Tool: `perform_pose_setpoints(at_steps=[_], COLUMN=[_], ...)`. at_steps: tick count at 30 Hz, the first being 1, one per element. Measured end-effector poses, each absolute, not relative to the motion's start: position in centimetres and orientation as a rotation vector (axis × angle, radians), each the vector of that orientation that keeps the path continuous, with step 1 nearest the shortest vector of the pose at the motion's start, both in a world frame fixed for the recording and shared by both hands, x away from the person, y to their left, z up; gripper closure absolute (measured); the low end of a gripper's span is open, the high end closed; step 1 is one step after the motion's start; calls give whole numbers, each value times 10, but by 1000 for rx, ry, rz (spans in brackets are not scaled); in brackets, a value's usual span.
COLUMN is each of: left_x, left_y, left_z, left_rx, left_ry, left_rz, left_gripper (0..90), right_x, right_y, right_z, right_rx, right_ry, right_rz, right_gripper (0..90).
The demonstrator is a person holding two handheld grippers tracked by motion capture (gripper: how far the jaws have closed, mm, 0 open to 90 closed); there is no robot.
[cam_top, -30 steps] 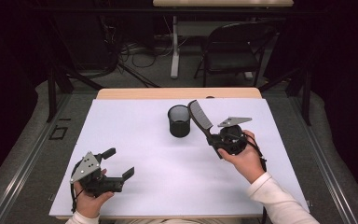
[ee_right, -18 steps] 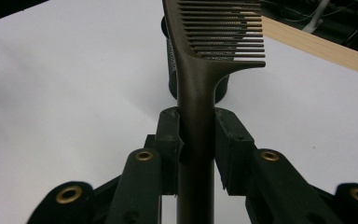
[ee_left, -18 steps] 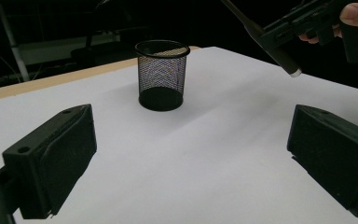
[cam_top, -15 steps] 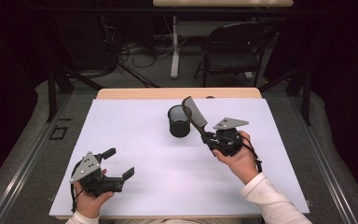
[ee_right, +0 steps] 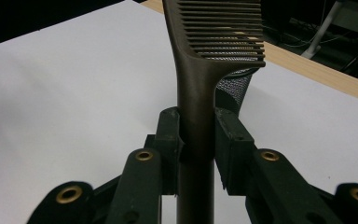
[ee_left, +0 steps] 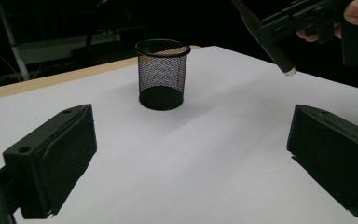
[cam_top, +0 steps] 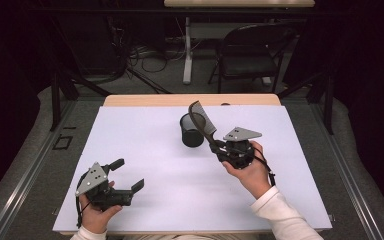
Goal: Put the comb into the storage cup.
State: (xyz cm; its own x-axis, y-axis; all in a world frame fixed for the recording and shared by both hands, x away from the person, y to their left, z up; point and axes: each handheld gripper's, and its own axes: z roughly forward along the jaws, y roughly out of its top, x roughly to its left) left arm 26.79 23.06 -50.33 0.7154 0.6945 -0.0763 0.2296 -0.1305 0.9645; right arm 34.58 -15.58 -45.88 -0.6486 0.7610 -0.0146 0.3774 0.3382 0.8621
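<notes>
A black mesh cup (cam_top: pixel 192 131) stands upright on the white table cover (cam_top: pixel 145 135), right of its middle. My right gripper (cam_top: pixel 214 145) is shut on the handle of a dark comb (cam_top: pixel 202 120), whose toothed end slants up over the cup's right rim. In the right gripper view the pads squeeze the comb (ee_right: pixel 196 84) at its handle, with the cup's mesh (ee_right: pixel 233 86) just behind. My left gripper (cam_top: pixel 128 173) rests near the front left of the table, open and holding nothing. Between its wide-set jaws the left gripper view looks toward the cup (ee_left: pixel 162 74).
The table's wooden far edge (cam_top: pixel 190 100) runs behind the white cover. Beyond it stand a black chair (cam_top: pixel 252 55) and a table leg (cam_top: pixel 186 50), among cables on the floor. The comb's handle end (ee_left: pixel 279 56) pokes down at the top right of the left gripper view.
My right gripper has shifted a little to the left with the comb, bringing the teeth closer over the cup. The left gripper has stayed where it was.
</notes>
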Motion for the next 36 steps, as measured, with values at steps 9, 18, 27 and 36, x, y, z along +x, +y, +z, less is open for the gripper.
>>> perform_pose_setpoints(at_steps=[9, 18, 27, 36], left_x=[269, 270, 272, 273], left_y=[231, 231, 230, 230], left_z=[-504, -505, -506, -506], left_rx=[1707, 1706, 1715, 1715], left_ry=[753, 755, 776, 786], left_rz=[470, 462, 469, 485], left_gripper=[17, 20, 20, 29], right_x=[344, 337, 330, 326], right_y=[-143, -133, -129, -131], right_z=[-460, -464, -471, -479], right_rx=[948, 873, 835, 818], right_ry=[2172, 2137, 2104, 2094], right_rz=[1269, 1260, 1282, 1292], right_gripper=[728, 727, 727, 727])
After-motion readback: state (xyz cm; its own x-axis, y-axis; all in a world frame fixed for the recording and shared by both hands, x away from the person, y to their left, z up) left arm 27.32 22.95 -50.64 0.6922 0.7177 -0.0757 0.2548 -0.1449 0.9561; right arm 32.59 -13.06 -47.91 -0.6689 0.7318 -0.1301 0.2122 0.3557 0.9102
